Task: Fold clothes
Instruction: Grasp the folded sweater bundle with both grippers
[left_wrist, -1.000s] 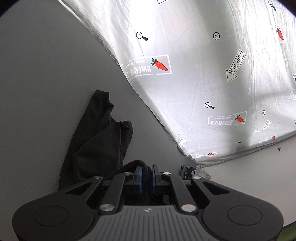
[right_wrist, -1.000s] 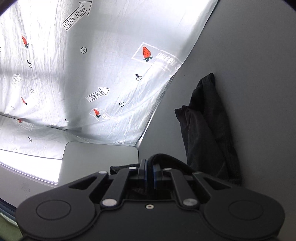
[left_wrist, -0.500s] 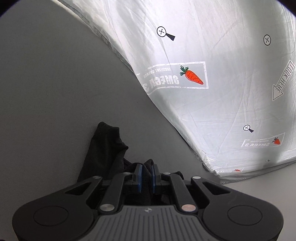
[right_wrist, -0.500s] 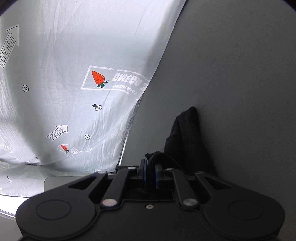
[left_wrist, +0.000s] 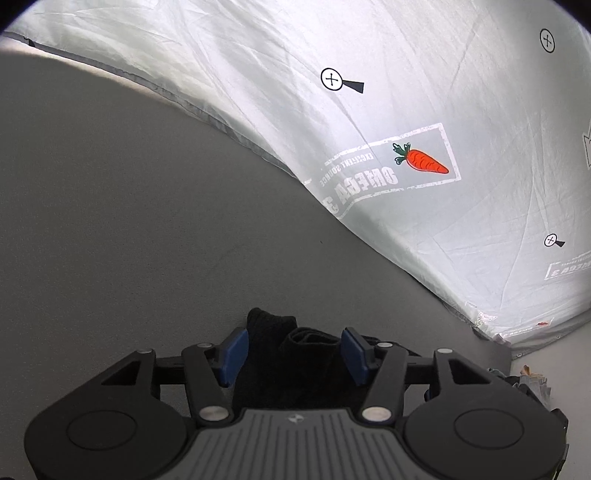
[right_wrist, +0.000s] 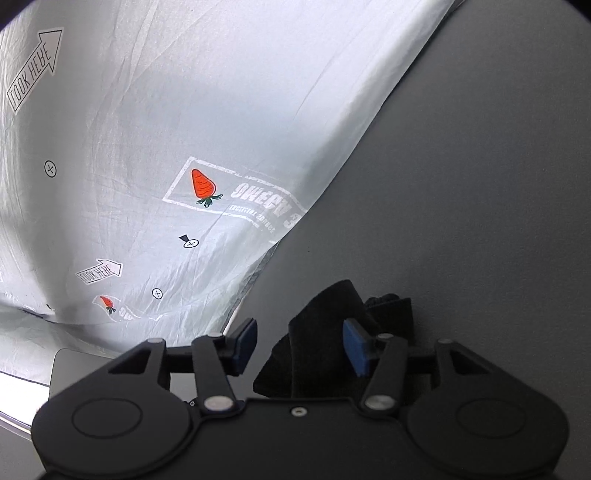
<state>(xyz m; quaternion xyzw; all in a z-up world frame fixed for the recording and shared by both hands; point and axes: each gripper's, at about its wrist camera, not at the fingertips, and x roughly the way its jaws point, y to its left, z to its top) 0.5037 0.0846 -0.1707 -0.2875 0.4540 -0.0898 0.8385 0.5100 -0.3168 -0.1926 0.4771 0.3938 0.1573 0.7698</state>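
Overhead, a carrot-printed sheet (left_wrist: 424, 129) spans twelve to three o'clock above the grey table (left_wrist: 129, 221). Black garment (left_wrist: 291, 354), bunched at six o'clock, axis unclear, lies unpinched between each opening hand-held gripper: left hand-held gripper (left_wrist: 293, 354), right hand-held gripper (right_wrist: 301, 345).

Two hand-held grippers, both matte black plastic. Left gripper (left_wrist: 293, 350): ribbed grey panel along the near edge with a tiny pale emblem, a round raised disc on each side, triangular cut-outs in the linkage arms, four silver rivets at the pivots, blue fingers (left_wrist: 236, 350). Right gripper (right_wrist: 301, 349): same black body, plain dark near panel with one small screw at the centre, round discs on both sides, silver rivets on the crossed arms, blue fingers (right_wrist: 356, 350).
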